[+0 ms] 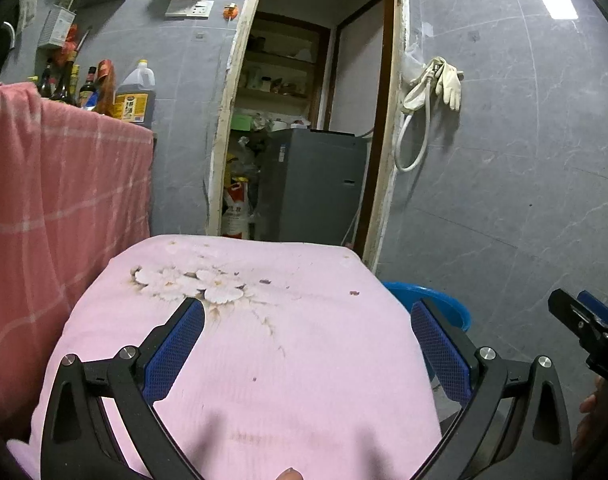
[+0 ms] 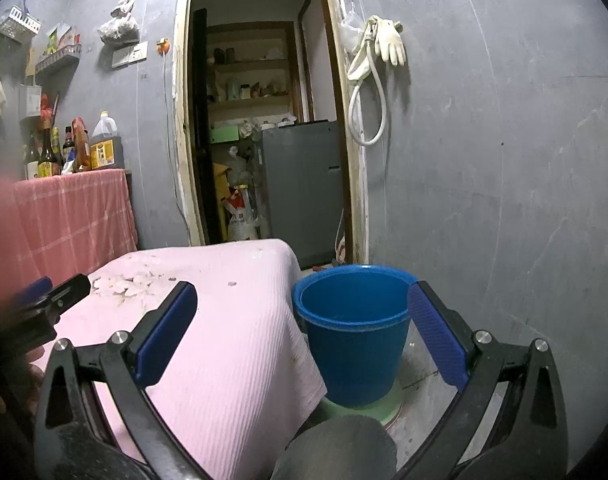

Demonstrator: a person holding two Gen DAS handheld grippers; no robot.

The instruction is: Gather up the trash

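Observation:
A small table under a pink flowered cloth [image 1: 263, 340] fills the left wrist view; it also shows in the right wrist view [image 2: 223, 340]. Tiny dark scraps [image 1: 354, 293] lie on the cloth. A blue bucket [image 2: 356, 336] stands on the floor beside the table's right edge, apparently empty; its rim shows in the left wrist view [image 1: 436, 300]. My left gripper [image 1: 308, 312] is open and empty over the cloth. My right gripper [image 2: 304, 300] is open and empty, above the table corner and the bucket.
A counter draped in a pink checked cloth [image 1: 63, 184] with bottles [image 1: 135, 92] stands at the left. An open doorway [image 1: 304, 120] leads to a grey fridge [image 1: 316, 184]. Gloves and a hose [image 1: 436, 84] hang on the grey wall.

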